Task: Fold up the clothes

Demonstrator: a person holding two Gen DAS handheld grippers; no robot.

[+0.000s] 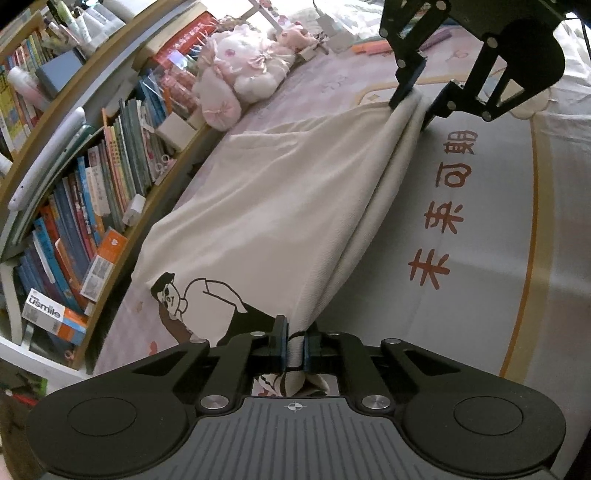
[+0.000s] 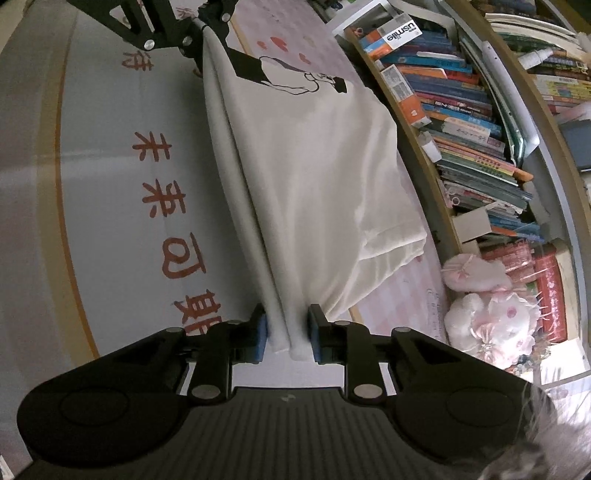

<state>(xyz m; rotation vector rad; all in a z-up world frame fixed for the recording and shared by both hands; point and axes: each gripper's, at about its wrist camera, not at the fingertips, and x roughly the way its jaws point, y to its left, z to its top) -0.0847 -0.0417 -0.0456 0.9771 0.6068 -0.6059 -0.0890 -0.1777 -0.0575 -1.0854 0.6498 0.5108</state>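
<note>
A cream T-shirt [image 1: 280, 206] with a black cartoon print lies on the bed, its long edge lifted and folded between the two grippers. My left gripper [image 1: 294, 349] is shut on one end of that folded edge. My right gripper [image 2: 286, 338] has its jaws around the other end of the edge; the blue pads [image 2: 260, 338] stand close to the cloth with a small gap. In the left wrist view the right gripper [image 1: 412, 105] shows at the far end of the fold. In the right wrist view the left gripper [image 2: 205, 31] shows at the top, and the shirt [image 2: 317, 177] drapes toward the bookshelf.
The bed cover [image 1: 480, 206] is grey with red characters and a gold ring. A bookshelf [image 1: 74, 206] packed with books runs along the bed's side. Pink plush toys [image 1: 243, 70] lie at the bed's end near the shelf [image 2: 491, 317].
</note>
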